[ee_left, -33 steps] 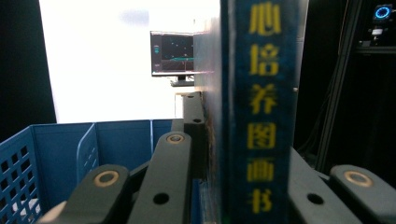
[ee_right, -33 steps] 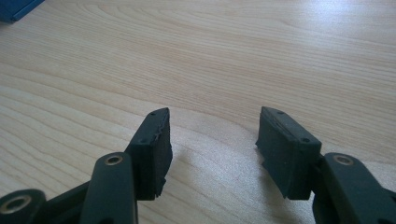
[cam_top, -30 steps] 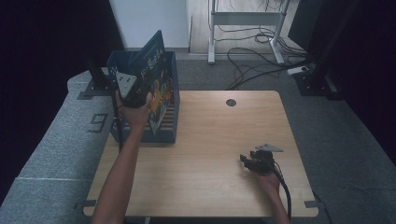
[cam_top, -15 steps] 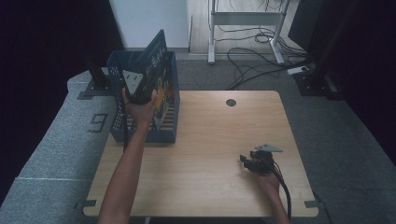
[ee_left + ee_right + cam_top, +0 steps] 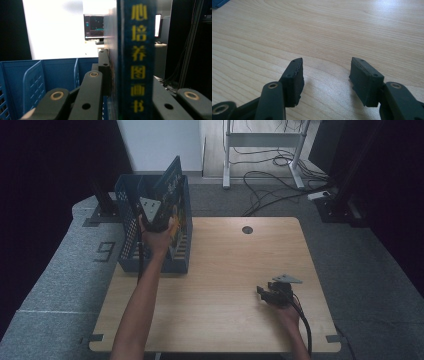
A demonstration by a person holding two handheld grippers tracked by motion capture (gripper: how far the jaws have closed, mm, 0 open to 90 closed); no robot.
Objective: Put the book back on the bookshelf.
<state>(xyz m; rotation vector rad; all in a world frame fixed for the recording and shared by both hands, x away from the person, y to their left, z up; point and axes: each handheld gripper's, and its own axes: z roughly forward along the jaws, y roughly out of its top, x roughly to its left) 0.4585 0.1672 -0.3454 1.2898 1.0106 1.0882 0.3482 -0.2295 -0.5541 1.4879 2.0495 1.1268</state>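
work in hand: filing a blue book (image 5: pixel 136 62) into the blue slotted basket (image 5: pixel 131 225) at the far left of the wooden surface (image 5: pixel 225 270).
book: upright, spine with yellow characters facing the left gripper view's camera; in the high view it stands tilted in the basket, its top corner well above the rim.
left claw (image 5: pixel 155 217): clenched on the book, one jaw on each side of it as the left gripper view shows; the hand is over the basket's right half.
right claw (image 5: pixel 325 75): released, jaws apart with bare wood between them; it rests near the front right of the surface (image 5: pixel 275 292), well apart from the basket.
basket: dividers and a free compartment visible to the left of the book in the left gripper view; whether another book already stands inside, i cannot tell.
done, as judged: book picked up, carried to the basket and lined up with a slot, lower part likely already inside.
left to do, as judged: lower it until it seats on the basket floor, let go, draw the hand clear.
seating: the book's bottom edge is hidden, so i cannot tell if it touches down.
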